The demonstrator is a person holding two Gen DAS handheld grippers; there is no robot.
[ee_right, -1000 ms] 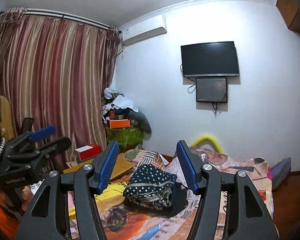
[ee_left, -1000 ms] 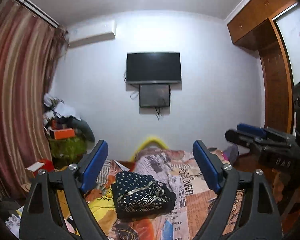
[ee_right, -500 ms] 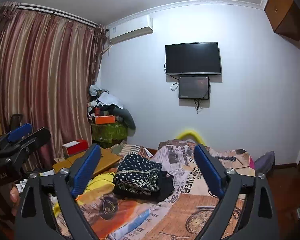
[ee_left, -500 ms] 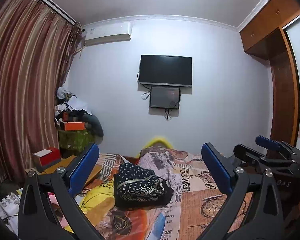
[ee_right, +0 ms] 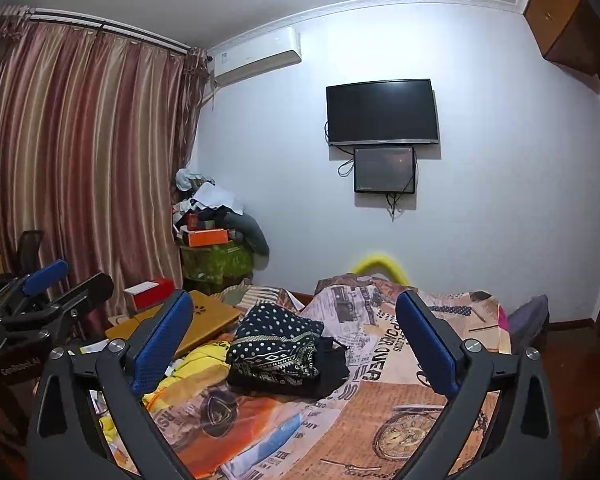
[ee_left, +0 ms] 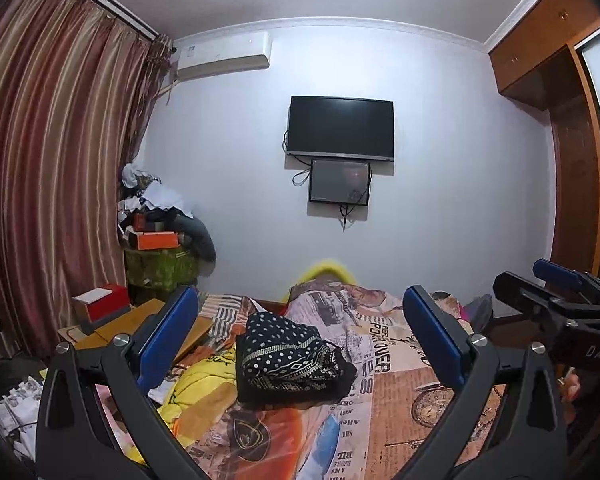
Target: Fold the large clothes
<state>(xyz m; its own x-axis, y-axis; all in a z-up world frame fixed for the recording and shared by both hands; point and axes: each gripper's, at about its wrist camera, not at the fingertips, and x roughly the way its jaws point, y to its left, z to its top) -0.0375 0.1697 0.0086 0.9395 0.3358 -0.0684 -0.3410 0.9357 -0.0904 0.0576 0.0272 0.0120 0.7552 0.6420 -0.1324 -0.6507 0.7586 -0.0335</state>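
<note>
Both claws up over the bed (ee_left: 400, 408), pointing at the far wall w/ the TV (ee_left: 340, 126). Left gripper (ee_left: 300, 332): blue pads spread wide apart, nothing between them. Right gripper (ee_right: 294, 332): same, pads wide apart, empty.

Folded dark dotted garment (ee_left: 288, 354) sits on the bed ahead of and below the left claw, framed between its fingers, nearer the left finger (ee_left: 168, 332). From the right wrist cam the garment (ee_right: 276, 344) also lies ahead between the fingers, again closer to the left one.

Room to move: open printed bedspread to the right of the bundle and toward the claws. Left of it, yellow cloth (ee_left: 204, 384) crowds in, touching the bundle's edge; wooden board (ee_right: 204, 320) and red box (ee_right: 150, 294) sit beyond, off the bed's left edge. Curtain (ee_left: 56, 168) further left.

Bundle's long axis: roughly across the claw's view, left-right; patterned band faces the claws. Which end's the collar or hem – can't tell.
</note>
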